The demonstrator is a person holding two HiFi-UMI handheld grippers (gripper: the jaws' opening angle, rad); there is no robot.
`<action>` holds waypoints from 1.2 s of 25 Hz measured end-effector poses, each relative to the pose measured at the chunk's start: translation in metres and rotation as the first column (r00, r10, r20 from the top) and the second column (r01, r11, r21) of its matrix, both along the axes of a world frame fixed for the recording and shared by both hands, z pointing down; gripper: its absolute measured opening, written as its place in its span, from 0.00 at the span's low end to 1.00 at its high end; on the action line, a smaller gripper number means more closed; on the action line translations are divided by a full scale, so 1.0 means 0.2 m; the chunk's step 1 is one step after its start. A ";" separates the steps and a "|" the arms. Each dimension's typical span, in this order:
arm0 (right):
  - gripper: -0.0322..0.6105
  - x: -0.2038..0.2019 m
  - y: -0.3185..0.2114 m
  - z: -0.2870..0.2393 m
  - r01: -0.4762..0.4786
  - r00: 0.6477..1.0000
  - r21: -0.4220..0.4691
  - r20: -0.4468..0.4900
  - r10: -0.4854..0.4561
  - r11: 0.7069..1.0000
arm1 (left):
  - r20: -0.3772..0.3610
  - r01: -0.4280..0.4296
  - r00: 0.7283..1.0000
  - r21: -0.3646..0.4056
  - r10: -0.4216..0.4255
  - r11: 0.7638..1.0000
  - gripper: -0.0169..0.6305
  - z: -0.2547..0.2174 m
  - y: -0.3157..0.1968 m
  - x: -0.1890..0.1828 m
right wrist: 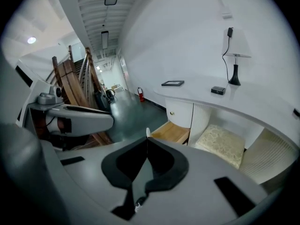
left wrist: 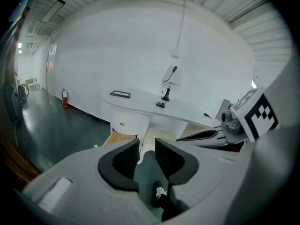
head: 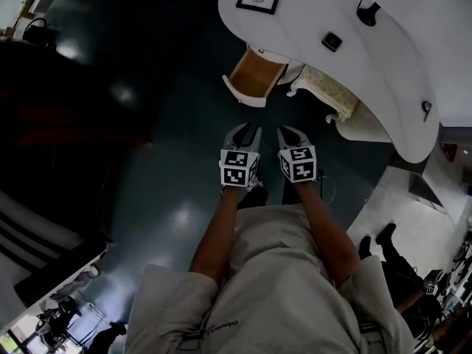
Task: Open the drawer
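The fingers (left wrist: 125, 159) of the left gripper (head: 248, 130) stand a narrow gap apart with nothing between them, while the right gripper (head: 292, 132) has its pads closed tip to tip, also empty. Both hang over the dark floor (head: 166, 161) in front of the curved white desk (head: 310, 28), apart from it. The drawer (head: 256, 75) stands pulled out from under the desk's front edge with its wooden inside showing, just beside a cream cushioned stool (head: 330, 92) tucked under the desk.

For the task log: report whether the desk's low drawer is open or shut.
Open. The drawer juts out from the white desk, its wooden inside showing in all three views.
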State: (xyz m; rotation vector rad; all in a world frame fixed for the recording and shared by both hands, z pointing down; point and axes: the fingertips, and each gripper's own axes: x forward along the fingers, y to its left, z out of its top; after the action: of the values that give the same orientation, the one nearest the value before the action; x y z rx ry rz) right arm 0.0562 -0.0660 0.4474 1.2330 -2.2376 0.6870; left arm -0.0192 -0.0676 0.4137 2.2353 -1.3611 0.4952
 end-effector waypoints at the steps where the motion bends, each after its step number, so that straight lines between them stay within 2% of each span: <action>1: 0.07 0.00 0.01 -0.02 -0.010 1.000 -0.002 0.009 0.010 1.000 | -0.016 -0.002 1.000 -0.008 0.002 1.000 0.19 -0.01 0.01 0.01; 4: 0.07 -0.01 0.06 -0.05 -0.031 0.999 -0.007 0.034 0.031 0.999 | -0.073 -0.003 0.997 -0.038 0.000 0.999 0.19 -0.02 0.04 0.00; 6: 0.07 -0.05 0.10 -0.05 -0.022 0.999 -0.011 0.040 0.023 1.000 | -0.086 -0.002 0.996 -0.049 -0.003 0.999 0.19 -0.02 0.07 -0.03; 11: 0.07 -0.09 0.18 -0.05 0.006 1.000 0.003 0.013 -0.006 1.000 | -0.047 -0.050 0.998 -0.037 0.048 0.998 0.19 -0.04 0.14 -0.09; 14: 0.07 -0.09 0.18 -0.03 0.021 1.000 0.001 0.007 -0.021 1.000 | -0.053 -0.081 0.996 -0.059 0.077 0.995 0.19 0.00 0.17 -0.09; 18: 0.07 -0.12 0.19 -0.02 0.012 1.000 0.000 0.023 -0.012 1.000 | -0.011 -0.111 0.994 -0.062 0.110 0.992 0.19 0.01 0.19 -0.11; 24: 0.07 -0.22 0.18 -0.04 0.073 0.997 0.026 0.011 -0.073 0.997 | 0.012 -0.144 0.989 -0.097 0.146 0.985 0.19 0.05 0.19 -0.13; 30: 0.07 -0.24 0.17 -0.09 0.065 0.998 0.039 0.014 -0.065 0.997 | 0.048 -0.179 0.982 -0.095 0.184 0.979 0.14 0.06 0.22 -0.12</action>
State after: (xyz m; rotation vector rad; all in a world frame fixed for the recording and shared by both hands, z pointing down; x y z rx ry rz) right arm 0.0074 -0.0312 0.4286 1.1712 -2.3032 0.6333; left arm -0.0441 -0.0245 0.4251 2.2974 -1.1423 0.6745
